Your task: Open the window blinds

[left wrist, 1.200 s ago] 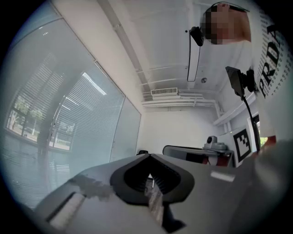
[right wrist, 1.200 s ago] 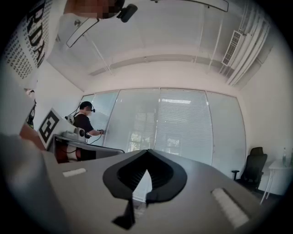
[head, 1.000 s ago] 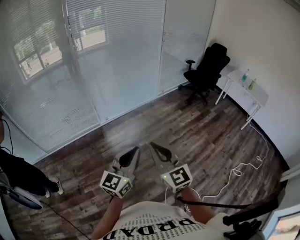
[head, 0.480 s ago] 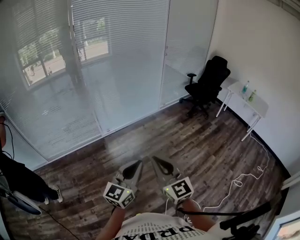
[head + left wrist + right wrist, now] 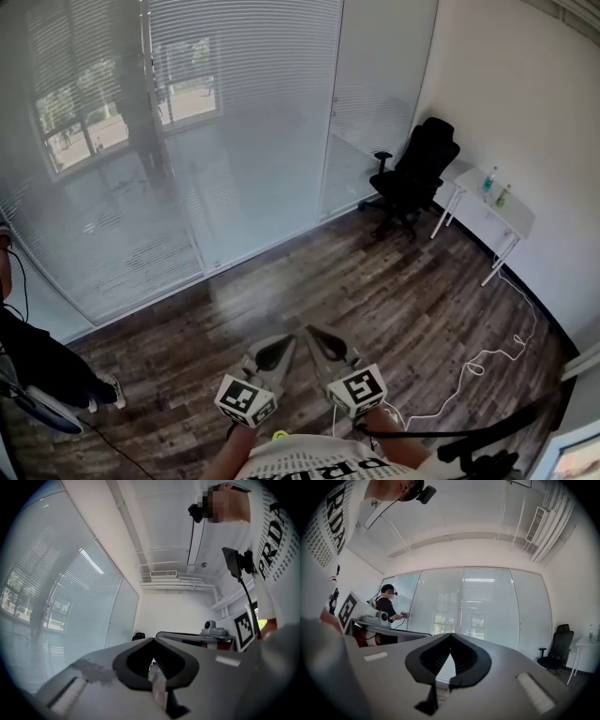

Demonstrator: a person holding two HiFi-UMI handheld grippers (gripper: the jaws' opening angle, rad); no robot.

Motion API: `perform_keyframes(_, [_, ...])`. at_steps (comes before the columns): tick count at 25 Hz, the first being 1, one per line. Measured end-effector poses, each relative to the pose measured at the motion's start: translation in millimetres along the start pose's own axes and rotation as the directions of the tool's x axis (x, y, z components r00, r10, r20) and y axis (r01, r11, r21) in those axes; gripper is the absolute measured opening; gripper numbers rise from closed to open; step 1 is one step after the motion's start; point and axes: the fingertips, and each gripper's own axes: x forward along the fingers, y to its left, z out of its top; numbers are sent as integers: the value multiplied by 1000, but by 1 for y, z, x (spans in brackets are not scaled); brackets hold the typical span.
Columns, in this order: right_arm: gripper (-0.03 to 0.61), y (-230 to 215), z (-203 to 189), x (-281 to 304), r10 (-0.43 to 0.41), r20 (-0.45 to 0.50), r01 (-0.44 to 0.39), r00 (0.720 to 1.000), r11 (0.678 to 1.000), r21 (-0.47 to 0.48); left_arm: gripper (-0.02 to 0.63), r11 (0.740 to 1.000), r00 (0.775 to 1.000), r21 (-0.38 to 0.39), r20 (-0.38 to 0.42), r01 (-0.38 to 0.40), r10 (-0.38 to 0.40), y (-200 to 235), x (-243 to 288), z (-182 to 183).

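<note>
White blinds [image 5: 246,103] hang down, slats level; left claw [image 5: 285,341] and right claw [image 5: 310,331] clenched empty.

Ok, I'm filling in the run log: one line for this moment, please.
stage: blinds not yet reached | left gripper: shut, empty | right gripper: shut, empty | blinds: lowered
</note>
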Motion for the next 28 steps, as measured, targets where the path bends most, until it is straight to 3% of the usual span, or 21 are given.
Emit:
perform_keyframes(14, [8, 29, -1, 11, -10, -4, 10, 1000, 999, -33, -8, 1000, 999, 20, 32, 0, -1, 15, -19, 3])
perform_keyframes(28, [8, -45, -13, 36, 3, -9, -3, 1000, 1000, 10, -8, 1000, 1000, 1, -20, -24, 24, 34, 47, -13])
